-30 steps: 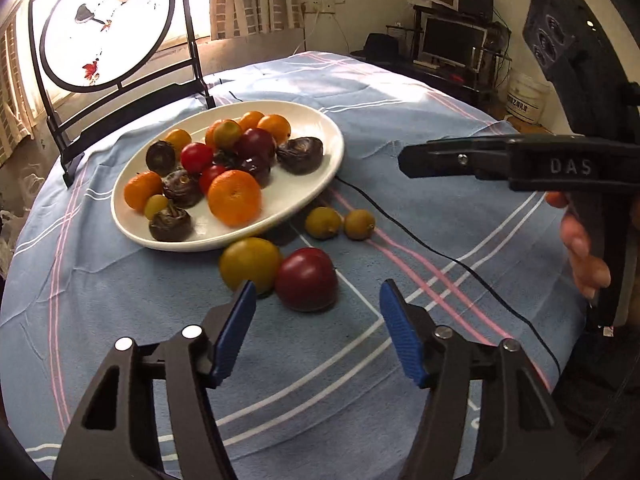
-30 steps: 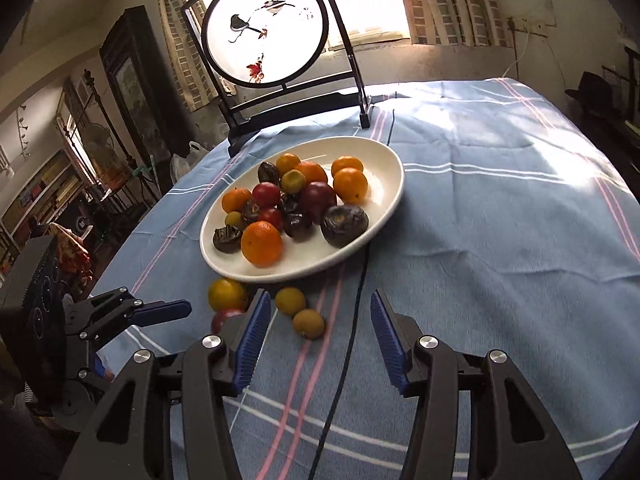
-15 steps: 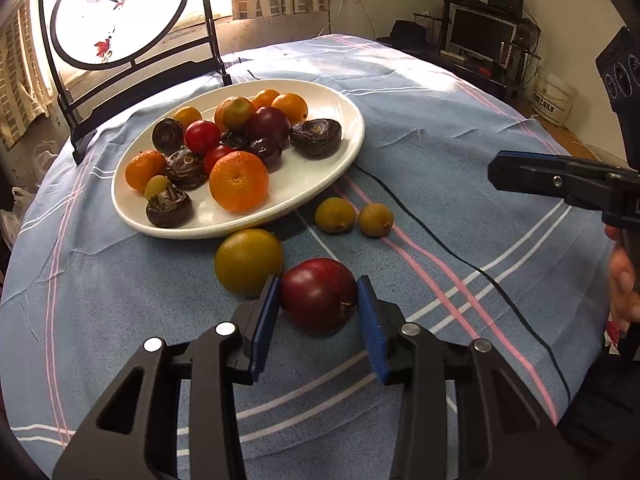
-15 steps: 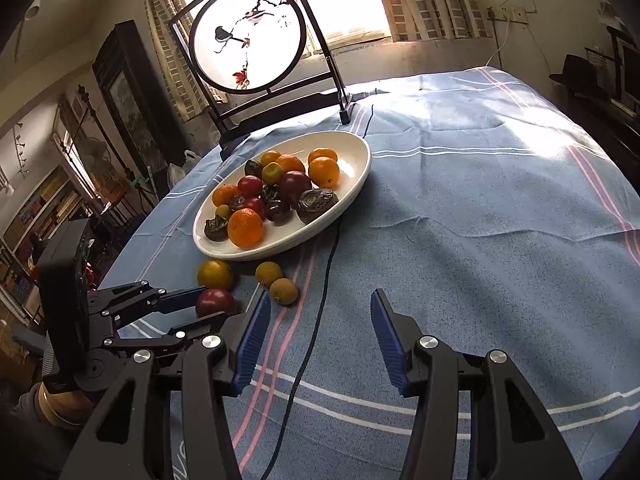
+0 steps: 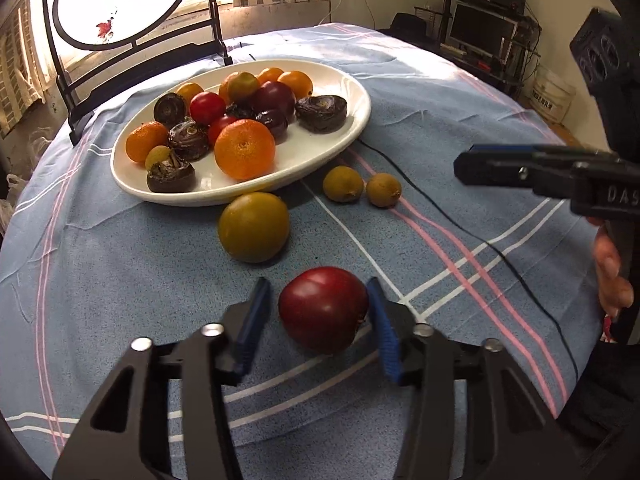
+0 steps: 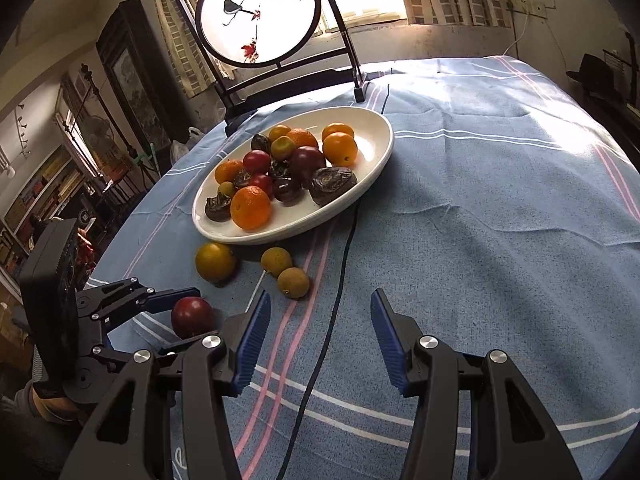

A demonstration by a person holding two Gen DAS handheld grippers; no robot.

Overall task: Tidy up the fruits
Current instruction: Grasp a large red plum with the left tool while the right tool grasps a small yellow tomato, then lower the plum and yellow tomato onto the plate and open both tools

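Observation:
A dark red plum [image 5: 323, 314] lies on the blue cloth between the fingers of my left gripper [image 5: 316, 320]; the right pad touches it, a small gap shows at the left pad. It also shows in the right wrist view [image 6: 192, 316]. A yellow-green fruit [image 5: 253, 227] and two small green-yellow fruits [image 5: 343, 183] [image 5: 383, 189] lie loose beside the white oval plate [image 5: 344, 136], which holds oranges, red and dark fruits. My right gripper [image 6: 318, 332] is open and empty above the cloth, right of the loose fruits.
A black cable [image 6: 336, 300] runs from the plate toward the table's near edge. A round painted screen on a black stand [image 6: 260, 12] stands behind the plate. The cloth's right half [image 6: 500, 200] carries nothing. Shelves and a monitor stand beyond the table.
My left gripper has moved forward around the red plum and narrowed its fingers on it. My right gripper has drawn back and to the right, still open.

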